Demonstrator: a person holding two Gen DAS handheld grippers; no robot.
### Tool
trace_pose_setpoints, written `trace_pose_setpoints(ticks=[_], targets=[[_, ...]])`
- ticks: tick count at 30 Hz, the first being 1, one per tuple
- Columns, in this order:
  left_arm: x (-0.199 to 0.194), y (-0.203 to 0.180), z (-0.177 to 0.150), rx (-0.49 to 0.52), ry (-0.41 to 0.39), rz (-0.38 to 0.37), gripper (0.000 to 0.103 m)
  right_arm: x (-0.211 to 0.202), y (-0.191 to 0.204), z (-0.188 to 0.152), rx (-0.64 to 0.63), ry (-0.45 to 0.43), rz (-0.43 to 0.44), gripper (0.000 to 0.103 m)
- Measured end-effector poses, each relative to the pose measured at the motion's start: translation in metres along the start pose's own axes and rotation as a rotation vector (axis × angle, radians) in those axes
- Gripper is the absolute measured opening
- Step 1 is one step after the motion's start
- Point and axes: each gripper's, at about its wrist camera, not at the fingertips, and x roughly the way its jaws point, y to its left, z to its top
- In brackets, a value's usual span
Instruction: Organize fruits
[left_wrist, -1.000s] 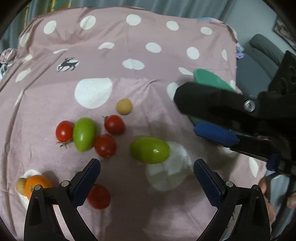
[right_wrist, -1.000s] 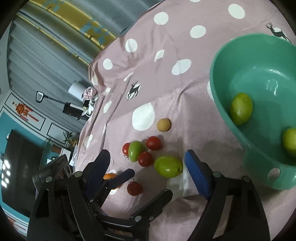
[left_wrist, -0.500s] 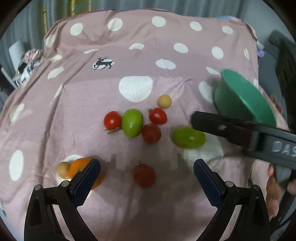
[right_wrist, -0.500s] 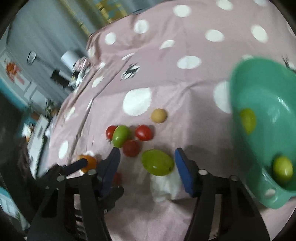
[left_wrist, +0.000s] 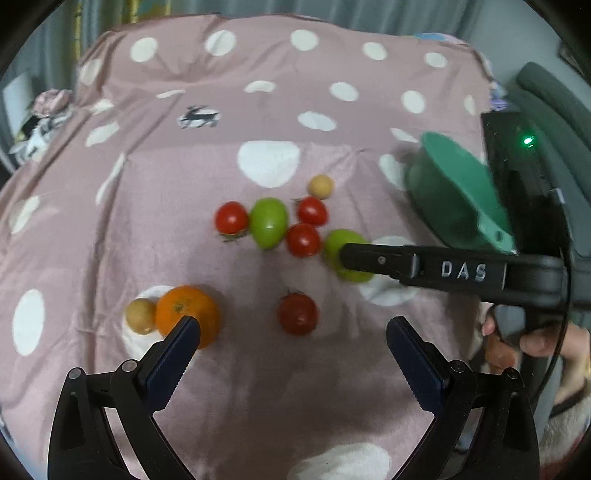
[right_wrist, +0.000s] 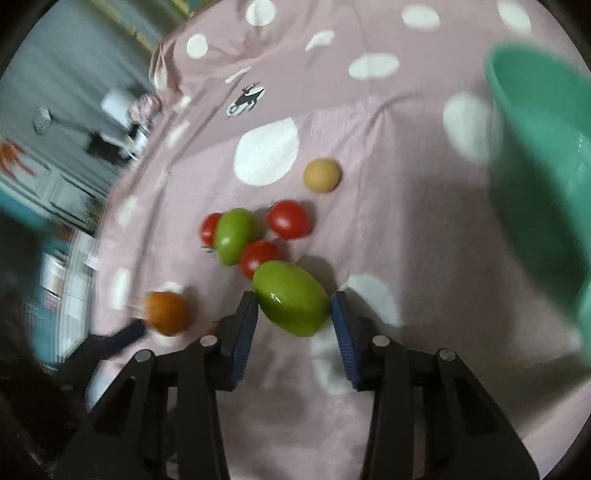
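Since the earlier frames, the right gripper (right_wrist: 293, 308) is brought down over the large green fruit (right_wrist: 291, 297), and its jaws have just been closing around it; the fruit is now framed between the blue pads, which sit at or very near its two ends, though firm pressure cannot be confirmed. In the left wrist view the scene is seen from further back than before, so more of the cloth is taken in.

Going from largest to smallest: the pink spotted cloth (left_wrist: 184, 147) is spread under everything. The green bowl (right_wrist: 543, 166) is seen at the right edge, well apart from the fruit cluster; its contents are not shown at this moment. The orange (left_wrist: 186, 314) lies near the left gripper (left_wrist: 291, 347), whose jaws are held wide apart with nothing between them. A second, smaller green fruit (left_wrist: 269, 221) is nested among three red tomatoes (left_wrist: 303, 239), a darker tomato (left_wrist: 297, 314) lies apart, and two small tan round fruits (left_wrist: 321, 186) are left, one above the cluster and one touching the orange.

Progress is judged to be early. Nearly all visible fruit is still loose on the cloth, and none is seen sorted now. The pickup of the large green fruit is judged to be the step in hand, with its carry toward the bowl and all other pieces still left.
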Motion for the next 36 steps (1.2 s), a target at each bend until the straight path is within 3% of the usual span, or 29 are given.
trace_pose_setpoints(ticks=[4, 7, 11, 16, 22, 25, 27, 31, 36], targets=[[0.000, 0.001, 0.001, 0.002, -0.028, -0.087, 0.101, -0.001, -0.003, -0.011, 0.064, 0.019, 0.083, 0.029], [0.009, -0.006, 0.004, 0.019, -0.026, -0.075, 0.101, 0.002, 0.005, -0.014, 0.052, 0.018, 0.061, 0.031], [0.025, -0.015, 0.004, 0.076, -0.001, -0.002, 0.101, 0.004, -0.002, -0.008, 0.123, 0.018, 0.086, 0.034], [0.034, -0.022, 0.013, 0.067, -0.010, -0.081, 0.101, 0.002, -0.007, -0.001, 0.172, 0.019, 0.123, 0.042], [0.049, -0.033, 0.021, 0.046, 0.014, -0.080, 0.101, 0.000, -0.008, 0.002, 0.130, 0.048, 0.079, 0.041], [0.049, -0.026, 0.023, -0.009, 0.013, -0.059, 0.085, 0.001, -0.013, 0.005, 0.140, 0.070, 0.113, 0.042], [0.055, -0.018, 0.023, -0.045, 0.060, -0.091, 0.069, 0.001, -0.014, 0.005, 0.136, 0.091, 0.137, 0.044], [0.056, -0.020, 0.020, -0.002, 0.060, -0.055, 0.067, 0.002, -0.015, 0.006, 0.139, 0.107, 0.181, 0.052], [0.058, -0.017, 0.023, -0.052, 0.059, -0.085, 0.067, 0.007, 0.000, 0.010, 0.066, 0.099, 0.090, 0.054]])
